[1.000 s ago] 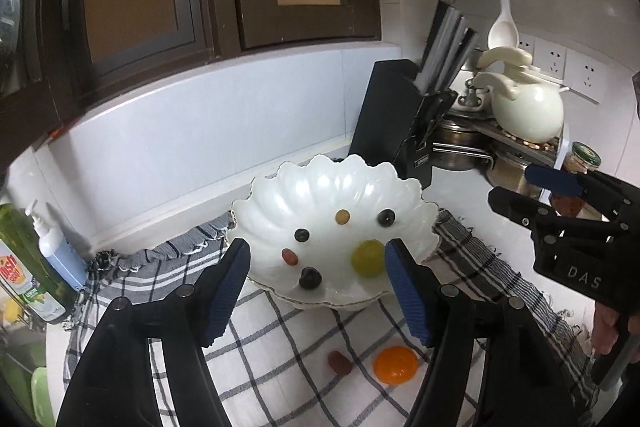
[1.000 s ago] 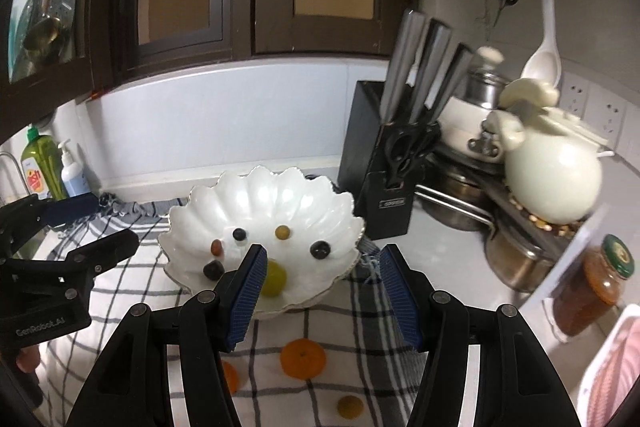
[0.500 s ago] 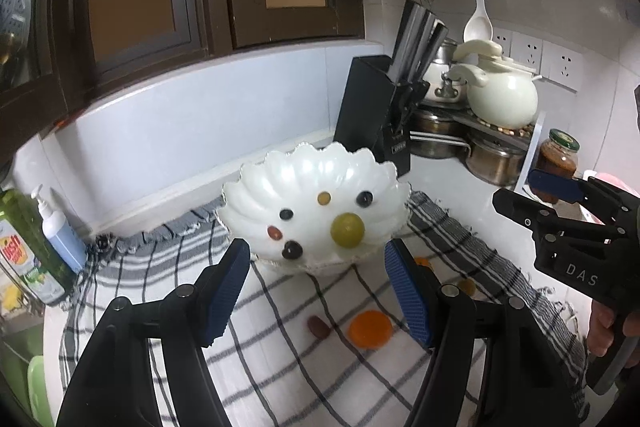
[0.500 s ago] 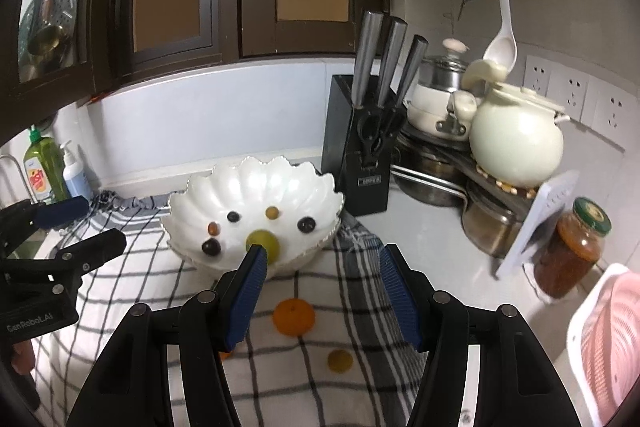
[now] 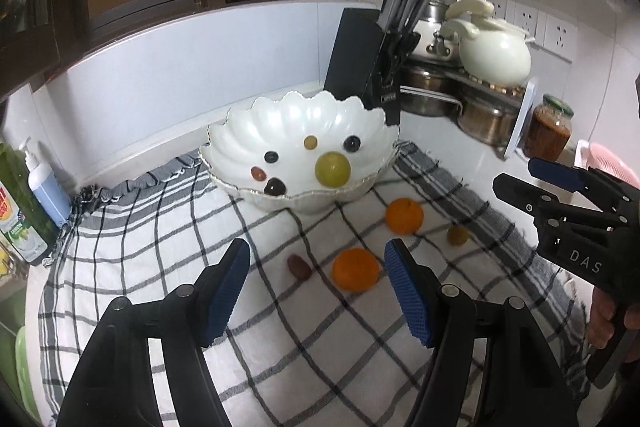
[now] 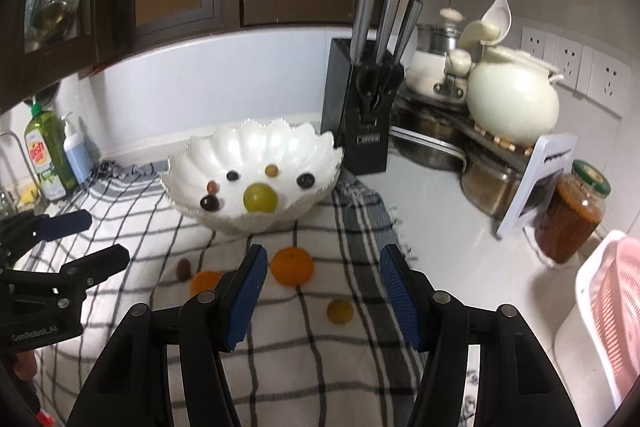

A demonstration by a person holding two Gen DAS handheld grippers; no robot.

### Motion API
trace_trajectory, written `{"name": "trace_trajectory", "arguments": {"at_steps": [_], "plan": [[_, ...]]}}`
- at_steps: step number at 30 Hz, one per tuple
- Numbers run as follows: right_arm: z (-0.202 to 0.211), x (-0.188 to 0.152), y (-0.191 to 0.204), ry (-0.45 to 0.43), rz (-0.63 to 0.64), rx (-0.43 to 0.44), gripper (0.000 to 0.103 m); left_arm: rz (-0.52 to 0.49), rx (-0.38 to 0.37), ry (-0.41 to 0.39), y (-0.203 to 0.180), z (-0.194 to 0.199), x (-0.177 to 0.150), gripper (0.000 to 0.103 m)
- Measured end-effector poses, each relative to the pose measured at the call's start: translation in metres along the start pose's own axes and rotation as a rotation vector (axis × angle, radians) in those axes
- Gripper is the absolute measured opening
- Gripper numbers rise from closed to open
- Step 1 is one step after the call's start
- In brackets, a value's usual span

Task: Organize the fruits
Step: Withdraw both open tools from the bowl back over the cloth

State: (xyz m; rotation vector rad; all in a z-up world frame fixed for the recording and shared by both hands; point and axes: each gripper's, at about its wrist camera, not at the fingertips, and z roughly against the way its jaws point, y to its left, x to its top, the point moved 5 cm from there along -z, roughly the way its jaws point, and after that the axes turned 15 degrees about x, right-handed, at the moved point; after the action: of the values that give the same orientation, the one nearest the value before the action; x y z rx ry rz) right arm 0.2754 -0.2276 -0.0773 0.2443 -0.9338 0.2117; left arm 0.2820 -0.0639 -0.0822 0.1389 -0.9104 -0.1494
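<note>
One white bowl [image 5: 372, 187]. Inside it: one big green fruit [image 5: 332, 169], three dark grapes [image 5: 352, 143], one reddish grape [image 5: 258, 173], one yellowish grape [image 5: 310, 142]. On checked cloth [image 5: 140, 227]: two oranges [image 5: 355, 269], one brownish date-like fruit [image 5: 299, 266], one small yellow-green fruit [image 5: 457, 235]. Three knives in one block [image 6: 362, 115]. Two grippers [image 6: 320, 291].

Your right finger [image 6: 245, 297] hid part of one orange [image 6: 205, 281]; the pink basket [image 6: 612, 311] ran off the frame edge; the small fruits [image 5: 271, 157] in the bowl [image 5: 240, 143] were too tiny to name.
</note>
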Motion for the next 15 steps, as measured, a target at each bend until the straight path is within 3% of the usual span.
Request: {"name": "trace_trajectory", "arguments": {"at_steps": [15], "plan": [[-0.025, -0.041, -0.015, 0.073, -0.029, -0.002, 0.059, -0.027, -0.013, 0.003, -0.024, -0.02, -0.028, 0.069]]}}
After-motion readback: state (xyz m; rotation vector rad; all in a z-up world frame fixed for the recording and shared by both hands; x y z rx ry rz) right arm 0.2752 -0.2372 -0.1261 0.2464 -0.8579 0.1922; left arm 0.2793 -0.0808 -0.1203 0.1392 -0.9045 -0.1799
